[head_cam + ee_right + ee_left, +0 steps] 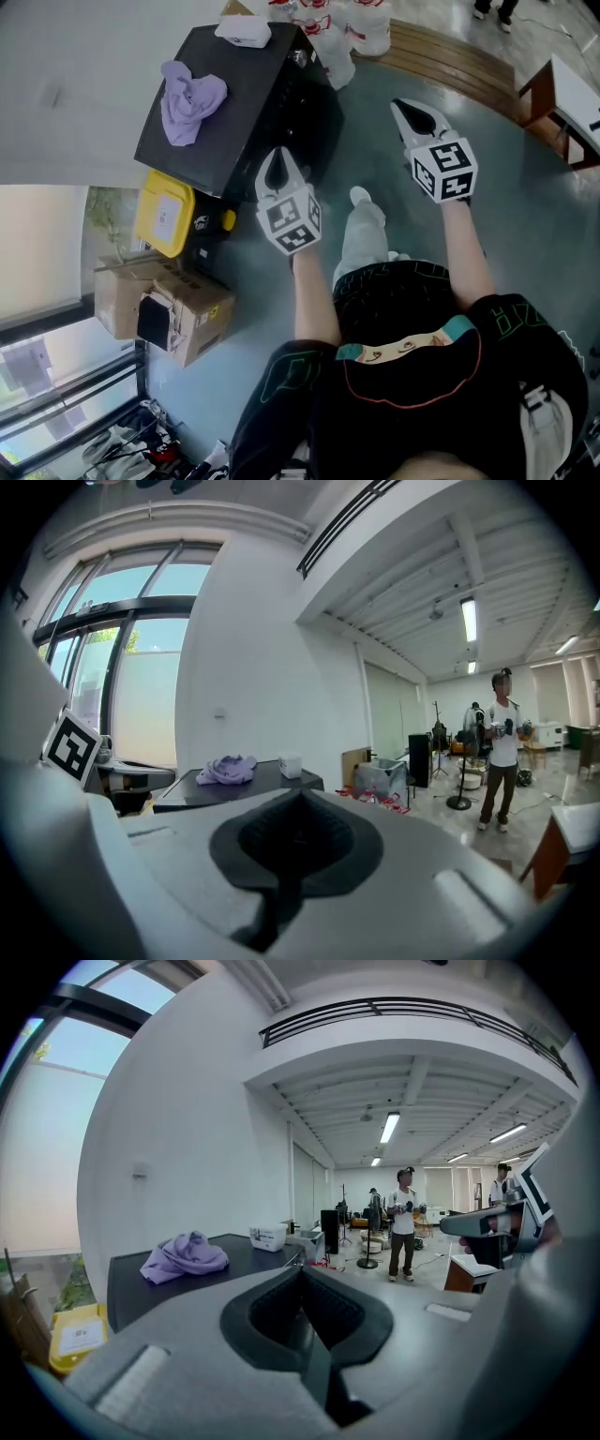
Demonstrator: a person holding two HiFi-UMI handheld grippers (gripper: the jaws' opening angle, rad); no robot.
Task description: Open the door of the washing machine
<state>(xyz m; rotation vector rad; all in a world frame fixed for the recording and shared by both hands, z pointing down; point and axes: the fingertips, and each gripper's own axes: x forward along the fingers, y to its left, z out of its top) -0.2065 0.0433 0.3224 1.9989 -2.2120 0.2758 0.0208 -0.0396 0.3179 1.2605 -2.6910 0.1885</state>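
Person's torso (412, 394) fills the near frame, both arms held forward. Black washer (246, 103) stands ahead and left, near the left gripper (276, 169); its door cannot be made out. Left gripper and right gripper (419, 117) are closed and empty, judged pre-contact, nothing yet needing a grip. Only the gripper views show people (404, 1224) beyond and the cloth (185, 1255) side-on; only the head view shows gripper spacing.
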